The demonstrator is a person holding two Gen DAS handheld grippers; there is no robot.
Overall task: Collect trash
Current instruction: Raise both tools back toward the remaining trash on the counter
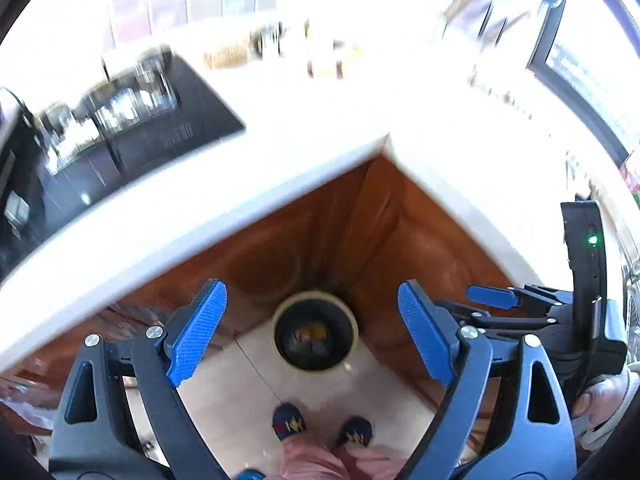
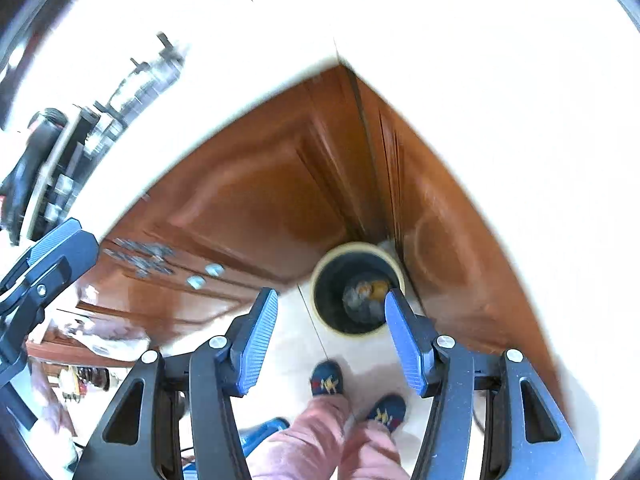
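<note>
Both views look steeply down past a white countertop corner (image 1: 280,184) to a tiled floor. A round waste bin (image 1: 315,330) with a cream rim stands in the corner of the brown wooden cabinets (image 2: 256,200), just beyond the person's slippered feet (image 2: 327,378) at 6 o'clock. Scraps, one orange, lie at the bin's bottom.

The left gripper (image 1: 312,330) and right gripper (image 2: 330,342) both hang spread apart and hold nothing.

Risks: the glare and motion blur over the counter may hide remaining trash. A hasty reach could also knock the glassware (image 1: 120,108) at 10 o'clock.

Home kitchen: white countertop (image 1: 280,112), black cooktop (image 1: 160,128), wooden cabinets (image 2: 248,200), tiled floor (image 2: 292,344).
</note>
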